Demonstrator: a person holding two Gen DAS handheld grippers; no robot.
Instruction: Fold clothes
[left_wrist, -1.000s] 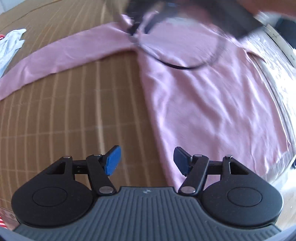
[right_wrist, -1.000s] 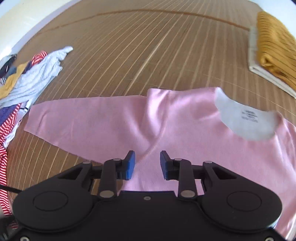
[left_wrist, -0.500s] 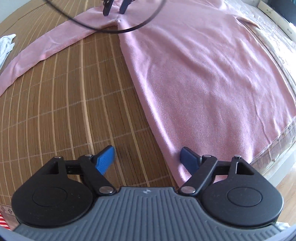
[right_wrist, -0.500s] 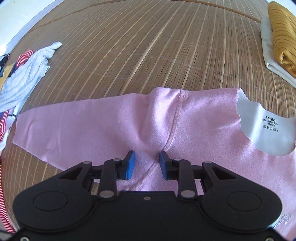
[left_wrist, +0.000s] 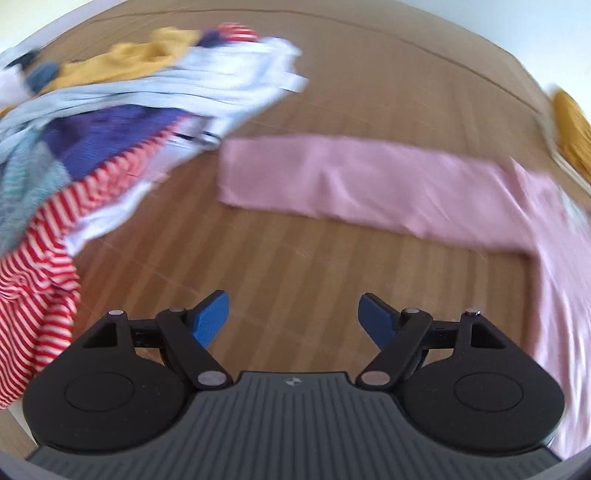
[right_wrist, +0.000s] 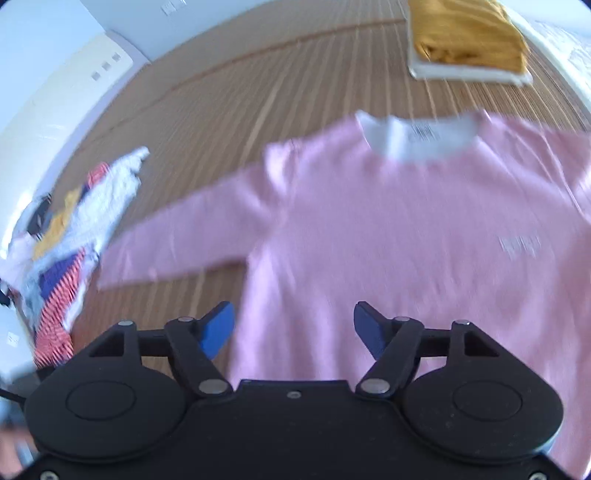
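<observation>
A pink long-sleeved shirt (right_wrist: 406, 229) lies flat on the bamboo mat, white neck label (right_wrist: 421, 136) at the far side. Its left sleeve (left_wrist: 351, 181) stretches out to the left. My left gripper (left_wrist: 293, 319) is open and empty above bare mat, short of the sleeve. My right gripper (right_wrist: 293, 328) is open and empty over the shirt's lower left side edge. Both views are blurred by motion.
A heap of unfolded clothes (left_wrist: 92, 147), striped red, blue, grey and yellow, lies left of the sleeve end; it also shows in the right wrist view (right_wrist: 62, 236). A folded mustard garment on a white one (right_wrist: 469, 40) sits at the far right.
My right gripper has opened wide and pulled back from the armpit seam. My left gripper has swung left from the shirt's hem toward the sleeve and the clothes heap.
</observation>
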